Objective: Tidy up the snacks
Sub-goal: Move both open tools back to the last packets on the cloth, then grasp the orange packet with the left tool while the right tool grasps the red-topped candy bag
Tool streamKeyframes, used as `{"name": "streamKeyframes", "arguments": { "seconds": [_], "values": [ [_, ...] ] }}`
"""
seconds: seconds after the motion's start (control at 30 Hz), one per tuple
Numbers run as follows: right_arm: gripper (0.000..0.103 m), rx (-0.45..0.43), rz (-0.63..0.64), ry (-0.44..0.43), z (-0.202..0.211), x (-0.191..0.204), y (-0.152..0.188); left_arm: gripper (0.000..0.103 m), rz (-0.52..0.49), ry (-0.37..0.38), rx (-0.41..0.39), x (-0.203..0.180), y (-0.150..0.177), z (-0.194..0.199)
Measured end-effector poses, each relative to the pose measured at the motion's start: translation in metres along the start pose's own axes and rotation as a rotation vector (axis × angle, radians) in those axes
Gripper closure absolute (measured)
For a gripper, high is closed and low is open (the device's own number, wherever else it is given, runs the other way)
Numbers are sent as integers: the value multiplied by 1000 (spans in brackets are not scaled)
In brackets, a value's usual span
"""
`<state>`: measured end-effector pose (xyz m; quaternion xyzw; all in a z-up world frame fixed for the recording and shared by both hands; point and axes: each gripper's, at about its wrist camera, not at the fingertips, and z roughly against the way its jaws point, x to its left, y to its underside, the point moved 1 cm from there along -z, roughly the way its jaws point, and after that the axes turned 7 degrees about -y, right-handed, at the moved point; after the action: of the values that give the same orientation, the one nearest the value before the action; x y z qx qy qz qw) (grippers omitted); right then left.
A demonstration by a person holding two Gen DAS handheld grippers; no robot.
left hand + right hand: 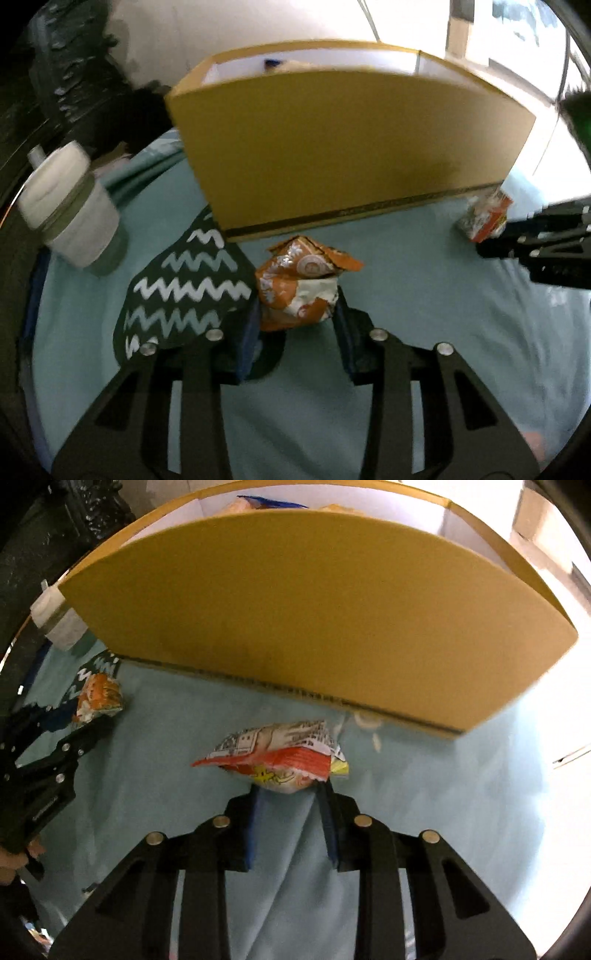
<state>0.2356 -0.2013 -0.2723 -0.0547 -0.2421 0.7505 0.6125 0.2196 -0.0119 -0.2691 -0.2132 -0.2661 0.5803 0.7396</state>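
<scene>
Snacks first, from the left wrist: a crinkled orange-and-white foil snack packet (299,286) sits pinched between the left gripper (297,314) pads, on teal cloth (406,295). Ahead stands an open yellow cardboard box (343,147); to its left, a dark zigzag-patterned pouch (184,288) and a white lidded cup (70,210).

From the right wrist, the right gripper (290,792) clamps a red-and-white printed snack packet (280,757) just before the box (314,609).

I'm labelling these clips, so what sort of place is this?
Probably a home: a surface under a teal cloth, with a cardboard box, a lidded cup and snack packets on it.
</scene>
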Motion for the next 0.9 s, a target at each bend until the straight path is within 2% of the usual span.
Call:
{"name": "streamKeyframes", "arguments": {
  "seconds": [0.13, 0.17, 0.2, 0.37, 0.47, 0.67, 0.9],
  "values": [
    [74, -36, -5, -35, 25, 7, 10, 66, 34, -28, -5, 8, 4, 23],
    [83, -45, -3, -44, 31, 9, 12, 66, 47, -37, -10, 12, 4, 31],
    [86, -50, -2, -54, 37, 10, 15, 66, 60, -41, -18, 17, 5, 37],
    [87, -85, 4, -70, 61, 20, 16, 66, 103, -70, -60, 35, 0, 70],
    [87, -99, -27, -74, 71, 13, 22, 66, 126, -71, -68, 40, 9, 87],
    [88, -144, -54, -95, 100, 7, 36, 66, 135, -43, -64, 37, 20, 96],
    [88, -136, -107, -120, 105, -3, 48, 66, 113, -11, -63, 24, 20, 95]
  ]
}}
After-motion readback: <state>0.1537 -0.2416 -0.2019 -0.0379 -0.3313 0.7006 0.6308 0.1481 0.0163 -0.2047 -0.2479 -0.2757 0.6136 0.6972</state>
